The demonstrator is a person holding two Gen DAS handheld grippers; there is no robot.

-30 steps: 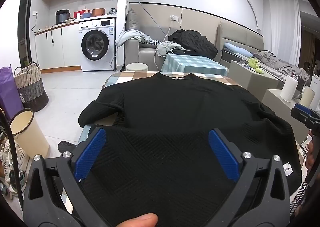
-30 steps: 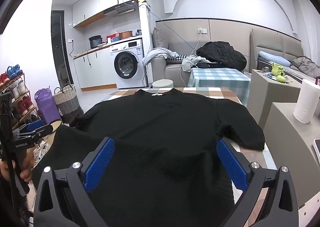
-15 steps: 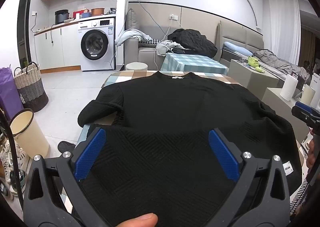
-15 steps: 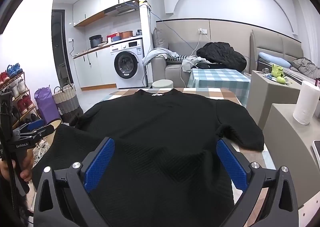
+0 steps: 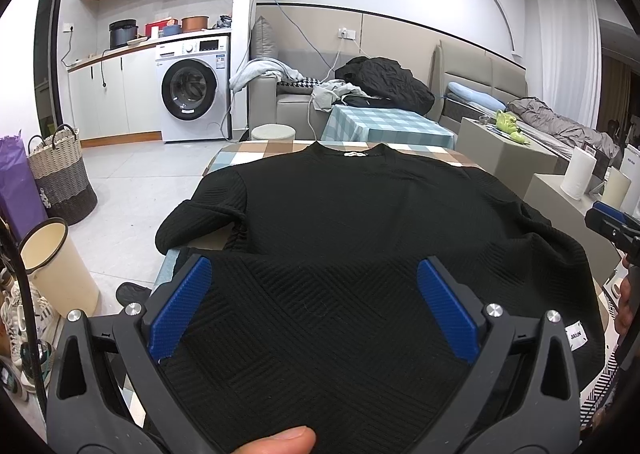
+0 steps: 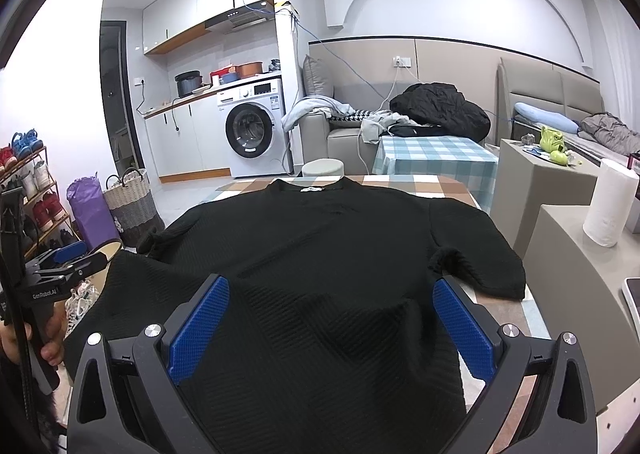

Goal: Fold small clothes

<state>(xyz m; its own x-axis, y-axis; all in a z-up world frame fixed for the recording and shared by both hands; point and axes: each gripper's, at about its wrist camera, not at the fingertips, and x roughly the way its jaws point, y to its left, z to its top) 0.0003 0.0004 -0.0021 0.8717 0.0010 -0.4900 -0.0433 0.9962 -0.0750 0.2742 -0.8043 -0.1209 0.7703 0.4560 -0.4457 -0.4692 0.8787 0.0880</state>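
Observation:
A black textured short-sleeved top (image 5: 352,221) lies spread on a checked table (image 5: 256,149), collar at the far end, hem toward me. It also shows in the right wrist view (image 6: 320,254). My left gripper (image 5: 314,294) is open and hovers over the near left part of the hem. My right gripper (image 6: 332,314) is open over the near right part of the hem. Neither holds cloth. The left sleeve (image 5: 200,213) hangs over the table's left edge. The right sleeve (image 6: 480,266) lies flat near the right edge.
A cream bin (image 5: 56,270) and a woven basket (image 5: 60,173) stand on the floor to the left. A grey side unit with a paper roll (image 6: 608,205) stands to the right. A sofa, a second checked table (image 5: 384,125) and a washing machine (image 5: 192,89) lie beyond.

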